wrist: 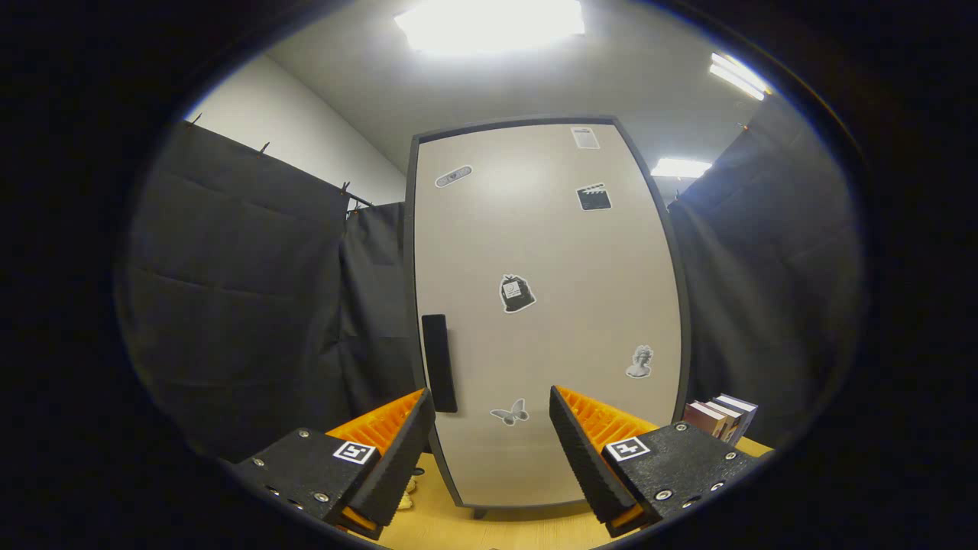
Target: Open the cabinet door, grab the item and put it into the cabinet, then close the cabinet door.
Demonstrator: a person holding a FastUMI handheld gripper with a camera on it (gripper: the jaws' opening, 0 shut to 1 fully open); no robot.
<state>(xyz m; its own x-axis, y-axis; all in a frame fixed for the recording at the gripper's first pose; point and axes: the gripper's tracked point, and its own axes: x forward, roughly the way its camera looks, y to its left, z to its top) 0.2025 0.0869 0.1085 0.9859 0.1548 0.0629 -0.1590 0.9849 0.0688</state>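
Wooden bench point(458, 527) underfoot, black cloth booth walls on both sides, ceiling lights on.

Nearest: gripper point(493, 416) with fingers spread wide, nothing between them, holding nothing. They point straight at the lower part of the cabinet door point(546, 305), apart from it, no contact.

Just behind the left finger, low on the bench by the cabinet's front corner, a small pale object point(407, 498) peeks out. Mostly hidden, can't tell what it is. Could be the item to stow, but that's a guess.

Beyond the fingers: the cabinet stands on the bench, door fully closed, flush in its dark frame. Dark vertical handle point(438, 363) sits at the door's left edge, just above and beside the left fingertip. Stickers scattered on the door face, including a butterfly sticker point(510, 413) between the two fingertips.

To the right of the cabinet, beyond the right finger, a few books point(720, 416) stand on the bench.

Progress, as I read it: nothing done yet. Door not open, item not picked, nothing stowed. All steps left: pull the door by the handle, grab the item, place it inside, shut the door. Handle is on the left, so the door likely swings from the right side.
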